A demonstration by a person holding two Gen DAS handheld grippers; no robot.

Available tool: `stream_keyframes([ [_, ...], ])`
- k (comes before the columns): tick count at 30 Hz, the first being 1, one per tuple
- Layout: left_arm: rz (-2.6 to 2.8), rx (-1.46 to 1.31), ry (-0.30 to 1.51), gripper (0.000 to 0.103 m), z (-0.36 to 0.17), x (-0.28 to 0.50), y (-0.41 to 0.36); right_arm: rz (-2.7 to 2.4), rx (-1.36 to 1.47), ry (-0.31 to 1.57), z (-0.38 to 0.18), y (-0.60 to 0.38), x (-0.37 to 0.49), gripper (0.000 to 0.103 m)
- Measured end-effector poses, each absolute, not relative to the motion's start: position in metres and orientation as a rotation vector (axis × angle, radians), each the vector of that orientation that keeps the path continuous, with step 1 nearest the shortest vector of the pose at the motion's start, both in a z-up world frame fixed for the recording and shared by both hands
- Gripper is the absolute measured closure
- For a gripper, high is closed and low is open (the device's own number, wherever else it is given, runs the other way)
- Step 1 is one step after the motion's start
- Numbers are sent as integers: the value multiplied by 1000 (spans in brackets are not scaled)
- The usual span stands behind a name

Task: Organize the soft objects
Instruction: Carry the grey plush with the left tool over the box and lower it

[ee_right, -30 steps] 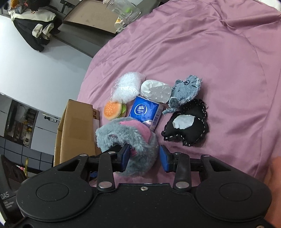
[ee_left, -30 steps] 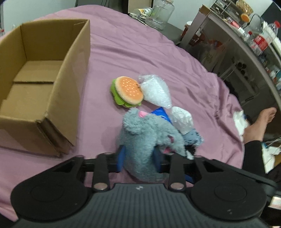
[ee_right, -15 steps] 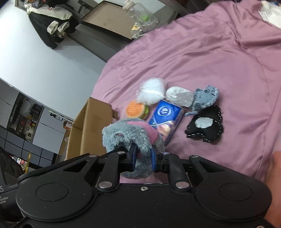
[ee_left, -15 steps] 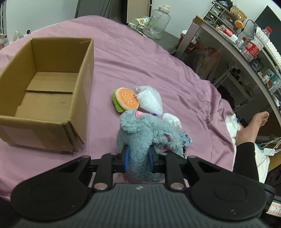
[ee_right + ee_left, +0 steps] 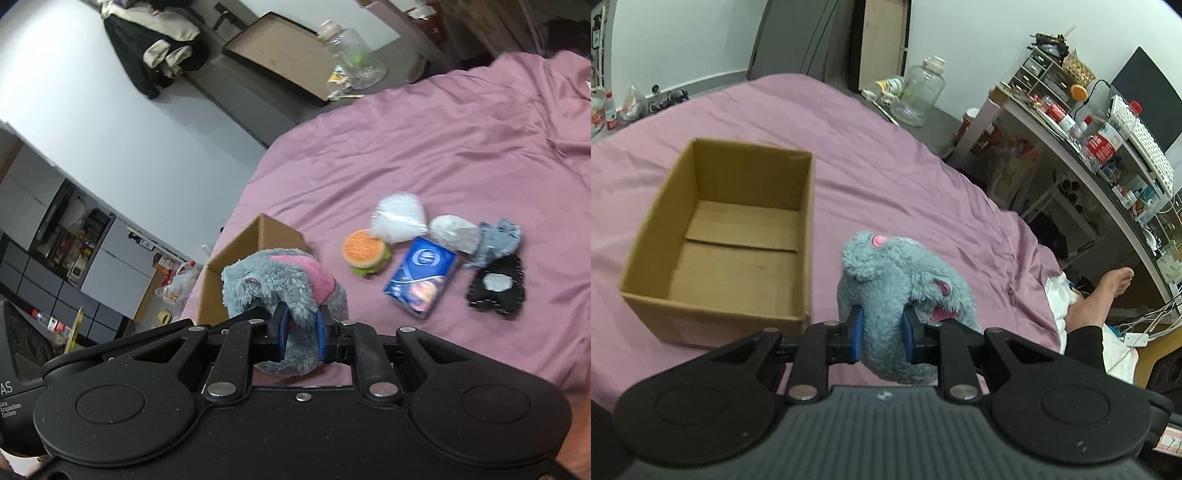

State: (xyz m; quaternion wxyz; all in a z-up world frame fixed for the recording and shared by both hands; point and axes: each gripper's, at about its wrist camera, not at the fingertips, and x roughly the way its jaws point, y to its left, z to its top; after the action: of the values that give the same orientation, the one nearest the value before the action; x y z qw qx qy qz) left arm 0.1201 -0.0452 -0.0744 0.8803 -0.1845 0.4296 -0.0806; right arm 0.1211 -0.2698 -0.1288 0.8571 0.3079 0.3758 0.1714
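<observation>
- Right, both grippers are clamped on the grey plush toy [image 5: 901, 295]: the left gripper [image 5: 880, 330] pinches one end, the right gripper [image 5: 300, 328] the other, blue pads sunk into fur
- The toy hangs clear above the pink bedspread [image 5: 886, 155]
- The cardboard box [image 5: 720, 236], open and empty, sits just left of the toy from the left gripper
- Looks like a short carry left, then release

Grey plush [image 5: 905, 291] in left tool [image 5: 881, 332]

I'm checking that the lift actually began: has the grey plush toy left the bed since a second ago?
Yes. The grey plush toy, clamped by both grippers, has risen off the bed, away from the hamburger toy and toward the cardboard box.
</observation>
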Motion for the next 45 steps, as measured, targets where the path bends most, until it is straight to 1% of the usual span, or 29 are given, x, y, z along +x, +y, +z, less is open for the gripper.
stream_keyframes([
  [8,-140,-406,866,82,-61,116,-11,404,619,779,-114,-236,126,87],
  [18,-109,-443,838,82,-58,118,32,459,581,776,-106,-195,138,87],
  [30,-92,-492,852,82,-79,138,71,458,543,806,-116,-155,161,87],
  [45,-60,-543,902,83,-109,192,107,420,507,879,-132,-113,209,87],
])
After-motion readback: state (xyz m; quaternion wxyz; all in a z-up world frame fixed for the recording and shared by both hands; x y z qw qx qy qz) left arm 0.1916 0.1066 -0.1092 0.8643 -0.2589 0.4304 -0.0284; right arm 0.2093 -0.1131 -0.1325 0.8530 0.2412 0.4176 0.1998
